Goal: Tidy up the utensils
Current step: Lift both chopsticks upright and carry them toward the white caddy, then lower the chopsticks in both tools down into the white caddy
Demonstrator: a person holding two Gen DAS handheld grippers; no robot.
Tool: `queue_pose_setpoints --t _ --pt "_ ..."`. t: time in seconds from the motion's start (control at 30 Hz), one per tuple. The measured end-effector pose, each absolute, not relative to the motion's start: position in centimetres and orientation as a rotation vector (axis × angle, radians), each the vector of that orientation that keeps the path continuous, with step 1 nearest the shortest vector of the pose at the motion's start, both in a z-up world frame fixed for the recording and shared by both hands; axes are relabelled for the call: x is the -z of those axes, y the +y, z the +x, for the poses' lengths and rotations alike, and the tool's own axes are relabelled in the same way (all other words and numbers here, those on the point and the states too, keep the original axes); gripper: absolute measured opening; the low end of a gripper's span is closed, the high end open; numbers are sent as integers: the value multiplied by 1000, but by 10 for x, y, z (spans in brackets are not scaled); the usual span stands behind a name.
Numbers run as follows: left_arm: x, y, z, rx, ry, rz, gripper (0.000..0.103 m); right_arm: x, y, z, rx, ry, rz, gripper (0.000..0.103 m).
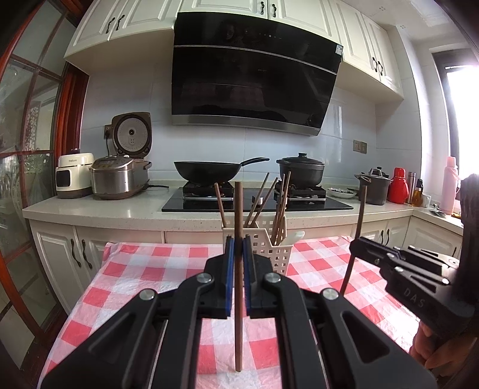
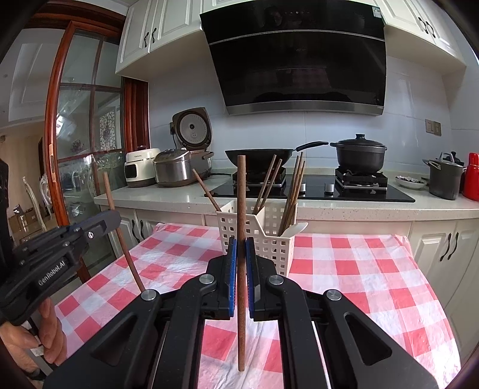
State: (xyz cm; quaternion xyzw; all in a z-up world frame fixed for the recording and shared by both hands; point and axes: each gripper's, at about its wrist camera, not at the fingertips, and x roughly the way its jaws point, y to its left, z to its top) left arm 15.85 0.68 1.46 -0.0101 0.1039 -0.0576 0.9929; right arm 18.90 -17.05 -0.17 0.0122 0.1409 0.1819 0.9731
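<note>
I see a black wok [image 1: 206, 172] and a lidded black pot [image 1: 301, 172] on the black glass hob [image 1: 257, 202], a steel rice cooker [image 1: 115, 176] left of them.

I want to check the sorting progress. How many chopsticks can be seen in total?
7: one in the left gripper, one in the right gripper, and five standing in the white basket. More may be hidden inside the basket.

a home kitchen: gas hob [image 1: 257, 200], range hood [image 1: 254, 74], rice cooker [image 1: 119, 176], white cabinets [image 1: 119, 27].
</note>
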Motion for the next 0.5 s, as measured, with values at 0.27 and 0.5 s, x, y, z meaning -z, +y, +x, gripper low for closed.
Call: queue_pose_setpoints --t 0.27,0.5 --pt "-54 -2 200 147 177 -30 6 -19 -180 232 -371 275 64 6" --pt "-98 -11 246 135 135 -48 6 -53 -182 268 -369 236 62 6"
